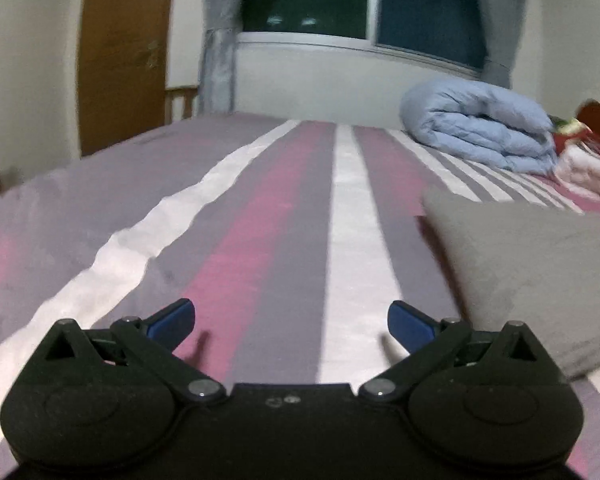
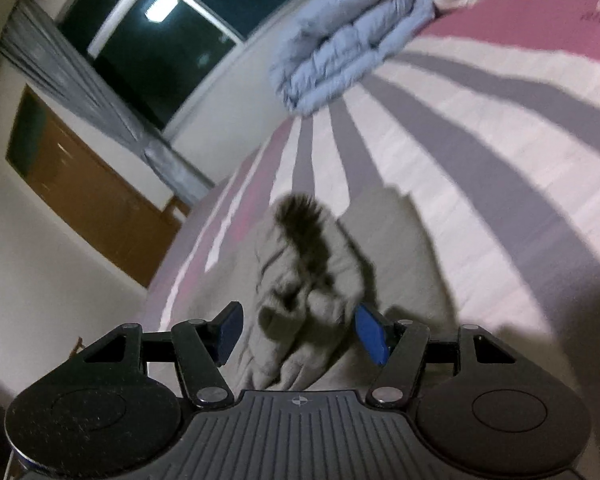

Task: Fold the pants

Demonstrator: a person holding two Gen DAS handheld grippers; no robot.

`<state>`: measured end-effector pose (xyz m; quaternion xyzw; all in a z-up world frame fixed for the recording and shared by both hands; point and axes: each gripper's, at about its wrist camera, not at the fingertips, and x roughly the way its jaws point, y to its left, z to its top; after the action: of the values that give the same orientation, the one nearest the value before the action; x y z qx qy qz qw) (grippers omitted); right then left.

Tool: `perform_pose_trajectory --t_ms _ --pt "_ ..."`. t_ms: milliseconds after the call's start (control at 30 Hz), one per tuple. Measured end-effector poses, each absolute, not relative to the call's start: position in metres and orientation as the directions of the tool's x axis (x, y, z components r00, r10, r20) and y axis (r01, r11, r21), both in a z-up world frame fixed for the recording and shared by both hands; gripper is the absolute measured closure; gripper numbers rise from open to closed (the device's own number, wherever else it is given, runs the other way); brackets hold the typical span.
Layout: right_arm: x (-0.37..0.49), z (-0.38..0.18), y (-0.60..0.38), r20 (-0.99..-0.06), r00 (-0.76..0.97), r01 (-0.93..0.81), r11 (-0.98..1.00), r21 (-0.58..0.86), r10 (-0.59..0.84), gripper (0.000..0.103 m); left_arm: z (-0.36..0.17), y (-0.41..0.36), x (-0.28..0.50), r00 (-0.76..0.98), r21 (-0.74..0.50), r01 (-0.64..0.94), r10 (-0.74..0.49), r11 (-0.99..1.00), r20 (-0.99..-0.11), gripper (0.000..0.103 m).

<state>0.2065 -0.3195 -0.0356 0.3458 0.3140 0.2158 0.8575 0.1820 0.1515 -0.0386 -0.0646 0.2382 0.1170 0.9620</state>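
My left claw (image 1: pixel 291 326) has its two blue pads wide apart, and there is nothing between them. It hangs over the bed with the pink, grey and white striped sheet (image 1: pixel 260 220). The soft grey pants (image 1: pixel 540 272) lie flat on the bed, off to the right of this claw and not touching it.

My right claw (image 2: pixel 298 330) is partly apart, and a bunched-up fold of the grey pants (image 2: pixel 300 280) sits between its blue pads. The cloth fills the gap and looks pinched on the right pad, but the picture is blurry, so I cannot tell for sure if it is clamped tight. The rest of the pants spread out on the bed under and past the claw.

At the far side of the bed sits a folded light blue puffy quilt (image 1: pixel 476 128). Behind it is a dark window (image 1: pixel 364 0) with grey curtains (image 1: pixel 216 40), and a brown wooden door (image 1: pixel 124 52) is on the left.
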Motion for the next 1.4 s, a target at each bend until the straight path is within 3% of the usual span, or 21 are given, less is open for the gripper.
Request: perform_pose_trajectory --t_ms 167,300,333,433,633,767,833,1233,1400 --pt "0.22 -0.047 -0.297 -0.45 0.685 -0.11 0.691 0.714 0.573 0.032 -0.038 0.162 0.184 0.863 -0.119 -0.283 0.199 0.952 -0.464 0.006" --pt "0.232 -0.046 -0.282 -0.472 0.686 -0.125 0.729 0.673 0.554 0.032 -0.046 0.166 0.19 0.849 -0.125 -0.287 0.192 0.95 -0.493 0.006" --pt "0.232 -0.046 -0.278 -0.479 0.684 -0.132 0.739 0.66 0.55 0.049 -0.047 0.167 0.19 0.845 -0.123 -0.287 0.191 0.95 -0.5 0.006" --pt "0.227 -0.037 -0.269 -0.461 0.702 -0.165 0.754 0.636 0.543 0.071 -0.05 0.168 0.19 0.838 -0.125 -0.294 0.192 0.948 -0.51 0.006" --pt "0.202 -0.008 -0.29 -0.29 0.777 -0.232 0.682 0.694 0.559 0.071 -0.051 0.169 0.186 0.834 -0.127 -0.305 0.201 0.944 -0.513 0.006" --pt "0.205 -0.044 -0.319 -0.362 0.806 -0.07 0.683 0.727 0.468 0.071 -0.05 0.169 0.185 0.831 -0.119 -0.305 0.203 0.945 -0.518 0.006" --pt "0.214 -0.069 -0.329 -0.42 0.763 -0.005 0.655 0.756 0.491 0.071 -0.051 0.169 0.186 0.828 -0.117 -0.307 0.205 0.944 -0.523 0.006" --pt "0.217 -0.076 -0.337 -0.395 0.778 -0.009 0.636 0.771 0.489 0.07 -0.05 0.159 0.188 0.823 -0.072 -0.299 0.218 0.952 -0.525 0.006" --pt "0.208 -0.06 -0.339 -0.412 0.776 -0.063 0.709 0.702 0.477 0.053 -0.048 0.152 0.186 0.834 -0.072 -0.285 0.21 0.956 -0.511 0.006"
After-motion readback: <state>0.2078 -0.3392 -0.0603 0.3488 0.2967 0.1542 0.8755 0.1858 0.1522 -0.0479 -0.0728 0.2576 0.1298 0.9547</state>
